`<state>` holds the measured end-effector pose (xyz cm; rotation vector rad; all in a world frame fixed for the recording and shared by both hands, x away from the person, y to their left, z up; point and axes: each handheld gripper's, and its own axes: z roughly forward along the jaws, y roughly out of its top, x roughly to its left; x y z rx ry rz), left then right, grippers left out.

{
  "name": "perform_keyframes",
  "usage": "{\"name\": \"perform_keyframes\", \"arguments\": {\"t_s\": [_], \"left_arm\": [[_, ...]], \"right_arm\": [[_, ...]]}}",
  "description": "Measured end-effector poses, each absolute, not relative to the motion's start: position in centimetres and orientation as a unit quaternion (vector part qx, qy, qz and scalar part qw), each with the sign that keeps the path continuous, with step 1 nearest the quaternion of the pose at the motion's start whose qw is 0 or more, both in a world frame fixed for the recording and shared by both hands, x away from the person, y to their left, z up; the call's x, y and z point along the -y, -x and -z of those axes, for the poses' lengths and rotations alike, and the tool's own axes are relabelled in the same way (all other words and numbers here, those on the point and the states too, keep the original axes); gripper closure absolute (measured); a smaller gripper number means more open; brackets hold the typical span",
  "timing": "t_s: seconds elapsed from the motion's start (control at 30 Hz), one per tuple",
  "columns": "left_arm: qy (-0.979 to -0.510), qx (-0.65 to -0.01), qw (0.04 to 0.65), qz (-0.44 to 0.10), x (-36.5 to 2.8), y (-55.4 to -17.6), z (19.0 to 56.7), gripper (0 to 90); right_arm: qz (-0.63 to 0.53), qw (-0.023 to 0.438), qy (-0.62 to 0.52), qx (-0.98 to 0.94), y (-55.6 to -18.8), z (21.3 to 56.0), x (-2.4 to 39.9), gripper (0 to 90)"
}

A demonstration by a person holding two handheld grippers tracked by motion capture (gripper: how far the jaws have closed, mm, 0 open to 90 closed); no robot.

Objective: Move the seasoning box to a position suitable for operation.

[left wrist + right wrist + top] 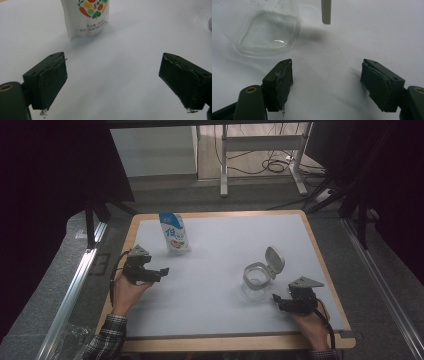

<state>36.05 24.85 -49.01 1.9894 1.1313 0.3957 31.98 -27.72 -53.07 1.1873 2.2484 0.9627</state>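
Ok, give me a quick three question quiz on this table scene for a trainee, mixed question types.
1. True or false: the left tongs are clamped on the standing pouch.
2. The clear jar has its flip lid: A) open, B) shut, C) lying apart on the white mat.
3. Which tongs sit nearer the jar?

Key
1. False: they are open with nothing between them, and the pouch stands apart beyond them.
2. A.
3. The right tongs, also open.
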Motion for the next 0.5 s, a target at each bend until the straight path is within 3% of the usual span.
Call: {"name": "perform_keyframes", "arguments": {"t_s": [0.5], "left_arm": [[-0.787,-0.438,0.408,-0.152,-25.3,-38.7,47.6,14.2]], "right_arm": [[-0.346,0.211,-0.426,-0.809,-32.0,53.1,27.7,25.9]]}}
